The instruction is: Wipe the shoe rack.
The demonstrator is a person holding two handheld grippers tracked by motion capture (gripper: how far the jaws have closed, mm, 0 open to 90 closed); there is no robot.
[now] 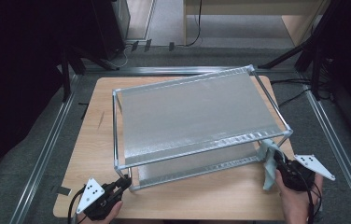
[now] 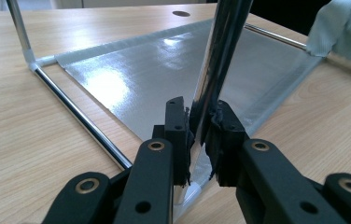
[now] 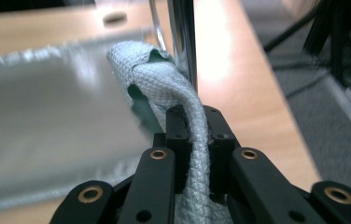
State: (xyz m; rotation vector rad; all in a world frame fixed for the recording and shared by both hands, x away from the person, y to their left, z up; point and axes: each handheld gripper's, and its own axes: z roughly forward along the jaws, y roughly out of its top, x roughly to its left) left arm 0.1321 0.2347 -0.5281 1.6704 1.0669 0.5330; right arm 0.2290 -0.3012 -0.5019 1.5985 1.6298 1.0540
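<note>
1. A pale green cloth [image 1: 269, 163] sits at the front right corner of a two-tier metal rack [image 1: 197, 116], bunched against the rack's right front post [image 3: 183, 42].
2. The right gripper [image 1: 283, 168] has its jaws clamped together on the cloth; in the right gripper view the quilted fabric runs up between the black jaws and folds over beside the post.
3. The left gripper [image 1: 122, 184] is at the rack's front left corner, its jaws closed on the chrome left front post [image 2: 218, 60] just above the lower shelf [image 2: 164, 74].
4. The rack stands on a wooden table [image 1: 94, 140], turned slightly askew, with silvery sheets on both shelves.
5. The person's hands come in at the table's near edge, one at each front corner.
</note>
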